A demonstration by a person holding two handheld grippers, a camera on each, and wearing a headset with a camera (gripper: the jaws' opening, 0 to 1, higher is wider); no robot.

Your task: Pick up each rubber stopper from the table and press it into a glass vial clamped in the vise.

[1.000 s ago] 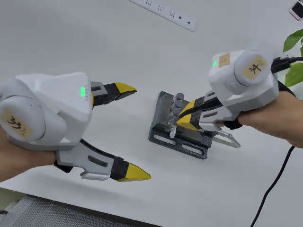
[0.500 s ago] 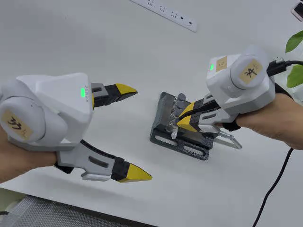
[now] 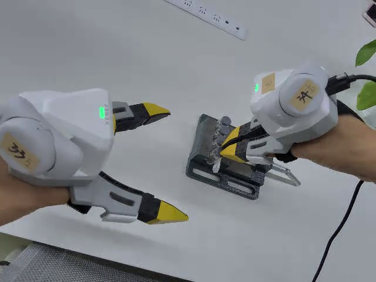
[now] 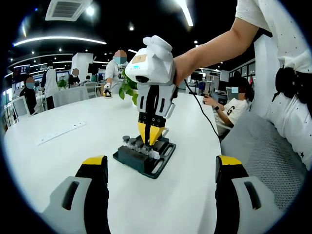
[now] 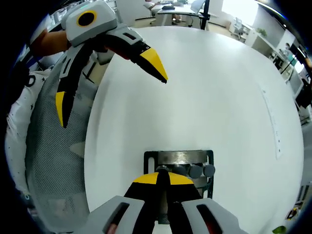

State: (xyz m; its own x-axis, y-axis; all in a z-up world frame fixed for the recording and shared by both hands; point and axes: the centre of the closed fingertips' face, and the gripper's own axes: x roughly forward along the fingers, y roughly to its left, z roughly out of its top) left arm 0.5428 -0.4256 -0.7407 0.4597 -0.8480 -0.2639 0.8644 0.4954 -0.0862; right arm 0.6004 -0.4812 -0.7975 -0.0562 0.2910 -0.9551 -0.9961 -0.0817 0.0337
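A dark vise [image 3: 207,169] stands on the white table and clamps a row of glass vials, several of them capped with grey rubber stoppers [image 3: 223,126]. My right gripper [image 3: 225,150] is shut, its yellow tips pressed down onto the near end of the row. The right gripper view shows these tips [image 5: 161,178] together over the vise [image 5: 155,158], with the stoppers [image 5: 195,170] just to their right. What lies under the tips is hidden. Left of the vise, my left gripper [image 3: 169,162] hovers open with nothing in it. Its own view looks at the vise [image 4: 136,161] and the right gripper [image 4: 152,134].
A white power strip [image 3: 205,13] lies at the table's far edge. Green leaves [image 3: 367,56] and a black cable [image 3: 341,229] are at the right. The vise handle [image 3: 286,174] sticks out to the right. The table's near edge and a mesh chair [image 3: 35,264] are at bottom left.
My right gripper has leaned slightly to the left over the vise, with its tips still on the vial row. The left gripper has stayed where it was, open.
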